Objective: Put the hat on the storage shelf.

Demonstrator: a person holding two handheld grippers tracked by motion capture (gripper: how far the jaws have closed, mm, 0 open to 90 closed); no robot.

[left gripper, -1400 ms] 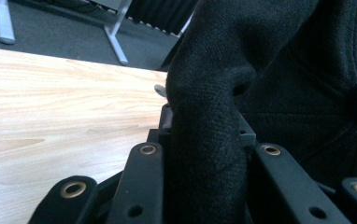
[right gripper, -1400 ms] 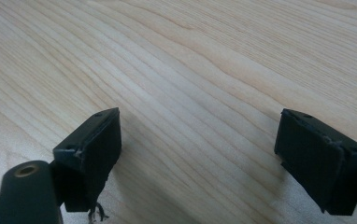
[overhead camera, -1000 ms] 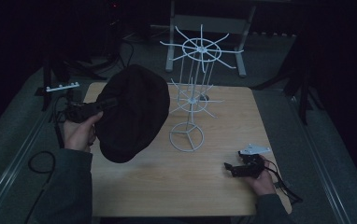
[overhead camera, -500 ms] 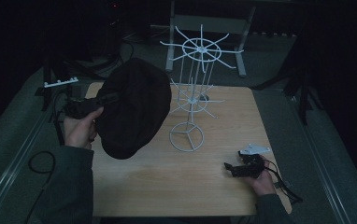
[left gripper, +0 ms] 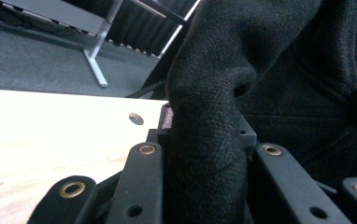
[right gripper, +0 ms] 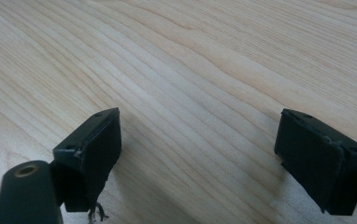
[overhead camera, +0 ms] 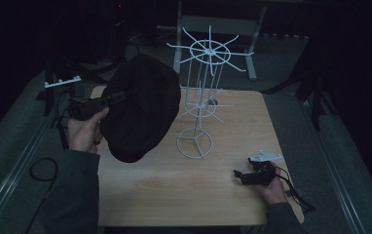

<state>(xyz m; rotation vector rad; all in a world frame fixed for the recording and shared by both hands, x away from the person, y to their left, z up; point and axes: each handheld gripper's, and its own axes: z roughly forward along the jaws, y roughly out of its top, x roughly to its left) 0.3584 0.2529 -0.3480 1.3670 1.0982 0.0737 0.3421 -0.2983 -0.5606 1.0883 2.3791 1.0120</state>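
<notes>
While the room sits nearly dark, we see the left gripper (overhead camera: 107,100) held up over the table's (overhead camera: 174,195) left side with a black knit cap (overhead camera: 142,114) hanging from it. In the left gripper view the jaws are closed tight on a fold of the cap's fabric (left gripper: 204,154), so the cloth bunches between them and the rest droops free. We judge it's carried high & clear of the wood to bring it toward the white wire rack (overhead camera: 198,105), which stands just right of the cap near the table's centre, 2 tiers of spokes on 1 ring base; the cap looks close to the lower spokes, tho we can't tell if it touches.

Further right, the right gripper (overhead camera: 245,176) rests low on the table near the front-right corner, a hand (overhead camera: 274,187) behind it. In its own view the jaws (right gripper: 200,154) stand wide apart w/ nothing between them, bare wood grain below; we take it as parked, out of the way.

No brand, label or writing is legible anywhere; light's too dim.
</notes>
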